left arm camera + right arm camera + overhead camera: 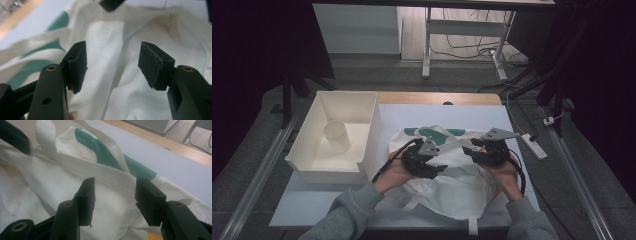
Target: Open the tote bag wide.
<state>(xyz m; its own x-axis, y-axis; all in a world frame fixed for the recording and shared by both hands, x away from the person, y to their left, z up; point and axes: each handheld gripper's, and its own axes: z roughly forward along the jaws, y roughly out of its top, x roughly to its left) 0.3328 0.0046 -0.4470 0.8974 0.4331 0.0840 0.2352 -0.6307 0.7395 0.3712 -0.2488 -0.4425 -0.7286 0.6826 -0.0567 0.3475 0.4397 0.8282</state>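
The high view looks forward and down from above the person's side onto the whole table (337,210). Each gripper view rides close behind its own black jaws, just above the cream tote bag (457,180), the shared subject, whose green print (105,155) appears throughout.

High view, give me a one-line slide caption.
Two hand-held grippers, left and right, open over a white tote bag beside a white bin holding a cup.
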